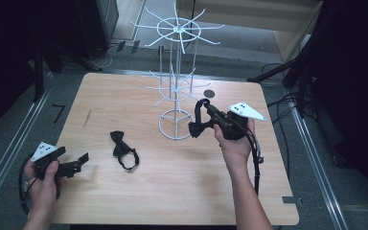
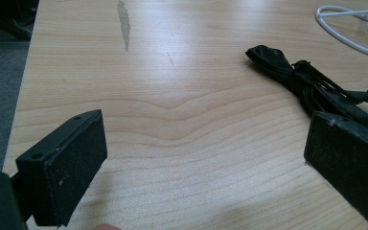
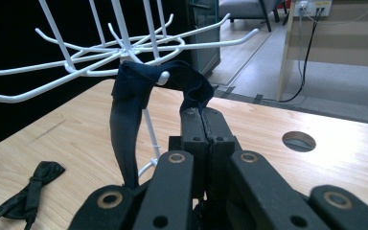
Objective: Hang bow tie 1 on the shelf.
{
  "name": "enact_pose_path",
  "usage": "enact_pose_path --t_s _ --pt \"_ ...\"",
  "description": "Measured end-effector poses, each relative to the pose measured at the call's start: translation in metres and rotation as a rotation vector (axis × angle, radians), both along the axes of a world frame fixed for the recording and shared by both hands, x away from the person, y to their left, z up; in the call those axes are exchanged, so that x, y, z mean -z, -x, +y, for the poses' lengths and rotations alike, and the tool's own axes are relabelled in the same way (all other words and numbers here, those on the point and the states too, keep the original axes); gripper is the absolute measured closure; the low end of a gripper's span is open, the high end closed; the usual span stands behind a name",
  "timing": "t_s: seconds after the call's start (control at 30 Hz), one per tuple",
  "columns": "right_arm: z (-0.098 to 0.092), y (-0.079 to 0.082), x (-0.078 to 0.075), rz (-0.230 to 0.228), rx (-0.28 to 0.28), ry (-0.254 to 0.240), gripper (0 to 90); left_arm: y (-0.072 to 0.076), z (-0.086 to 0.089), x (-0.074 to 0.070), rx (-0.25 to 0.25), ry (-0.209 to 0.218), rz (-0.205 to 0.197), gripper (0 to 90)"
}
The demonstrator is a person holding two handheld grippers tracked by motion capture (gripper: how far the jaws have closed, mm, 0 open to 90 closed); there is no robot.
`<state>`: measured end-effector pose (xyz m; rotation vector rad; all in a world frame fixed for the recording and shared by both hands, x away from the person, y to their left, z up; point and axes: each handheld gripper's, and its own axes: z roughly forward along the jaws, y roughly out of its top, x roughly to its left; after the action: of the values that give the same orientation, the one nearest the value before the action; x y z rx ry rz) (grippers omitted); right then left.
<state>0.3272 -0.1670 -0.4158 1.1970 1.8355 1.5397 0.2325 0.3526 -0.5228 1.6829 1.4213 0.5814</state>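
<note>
Table (image 1: 182,191): pale wood top that bears everything; a round cable hole (image 1: 209,93) lies beyond the rack, toward the far edge.
Wire rack (image 1: 176,76): white, upright, two tiers of spoke hooks on a ring base; it stands toward the far middle of the table, the landmark for all below. Judged to be the hanging place for the ties, hence set within easy reach of both hands.
Right gripper (image 1: 210,111): just right of the rack at lower-tier height, jaws pressed tight together on the strap of a dark bow tie (image 1: 197,125). In the right gripper view the strap (image 3: 134,86) loops over a lower-tier hook tip (image 3: 162,75) while the pinched end sits at the jaw tips; the grip on the strap rather than the bow seems meant to keep the loop spread for the hook.
Left gripper (image 1: 74,165): well left of the rack and nearer the person, held low over the table, jaws standing wide apart with nothing between them. Likely waiting its turn, aimed toward the second tie.
Second bow tie (image 1: 122,149): black, lying flat on the table left of the rack and nearer the person, between the rack and the left gripper, apart from both; not yet hung.
Held bow tie, status: bow hangs below the gripper beside the rack's base ring; strap on the hook but not yet let go.
</note>
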Motion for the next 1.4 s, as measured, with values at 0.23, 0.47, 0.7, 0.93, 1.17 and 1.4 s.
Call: enact_pose_path --t_s 0.23,0.47,0.7,0.93,1.17,1.4 --pt "0.008 -0.004 0.007 0.002 0.003 -0.03 90.0 0.0 0.0 0.0 0.0 0.003 -0.003 1.4" --pt "0.018 -0.007 0.011 0.004 0.012 -0.066 90.0 0.0 0.0 0.0 0.001 0.004 -0.004 1.4" --pt "0.025 -0.012 0.016 0.006 0.016 -0.092 90.0 0.0 0.0 0.0 0.0 0.005 -0.004 1.4" --pt "0.031 -0.015 0.017 0.005 0.017 -0.095 90.0 0.0 0.0 0.0 0.002 0.006 -0.004 1.3" --pt "0.038 -0.018 0.017 -0.002 0.017 -0.095 90.0 0.0 0.0 0.0 0.002 0.004 -0.004 1.4" --pt "0.042 -0.021 0.022 -0.011 0.025 -0.104 90.0 0.0 0.0 0.0 0.002 0.005 -0.004 1.4"
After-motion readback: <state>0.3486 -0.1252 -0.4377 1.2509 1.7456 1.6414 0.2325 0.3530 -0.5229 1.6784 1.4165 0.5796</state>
